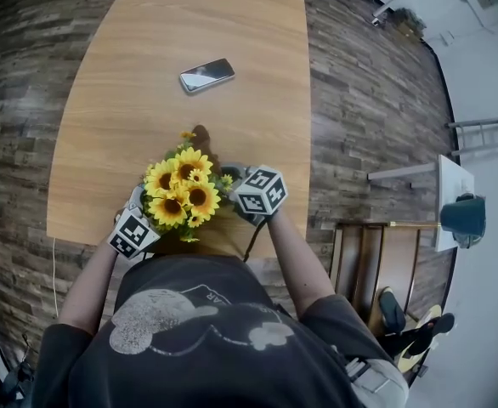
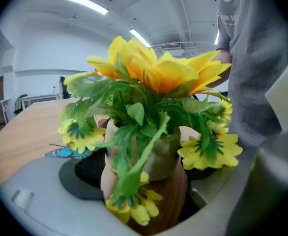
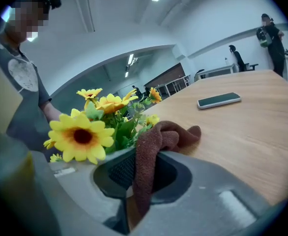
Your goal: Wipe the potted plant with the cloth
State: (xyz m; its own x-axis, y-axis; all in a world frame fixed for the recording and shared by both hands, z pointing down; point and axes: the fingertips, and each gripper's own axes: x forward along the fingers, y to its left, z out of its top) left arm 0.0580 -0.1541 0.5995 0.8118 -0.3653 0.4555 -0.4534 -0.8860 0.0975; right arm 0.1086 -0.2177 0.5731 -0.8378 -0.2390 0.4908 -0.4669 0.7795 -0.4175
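Two grippers flank the potted plant (image 1: 183,195), which stands at the near edge of the wooden surface (image 1: 147,58), right in front of you. Your left gripper (image 2: 146,181) has its jaws spread wide and closed on the pot (image 2: 166,156), one pad on each side, with leaves and yellow flowers drooping over them. Your right gripper (image 3: 144,176) sits on the plant's other side, jaws pinched on a brown cloth (image 3: 156,146). The cloth runs up out of the jaws and its bunched end folds over just beside the leaves; whether it touches them can't be told. A blue butterfly ornament (image 2: 68,153) lies on the surface beside the pot. A phone (image 1: 206,75) lies flat farther out, well apart from the plant.
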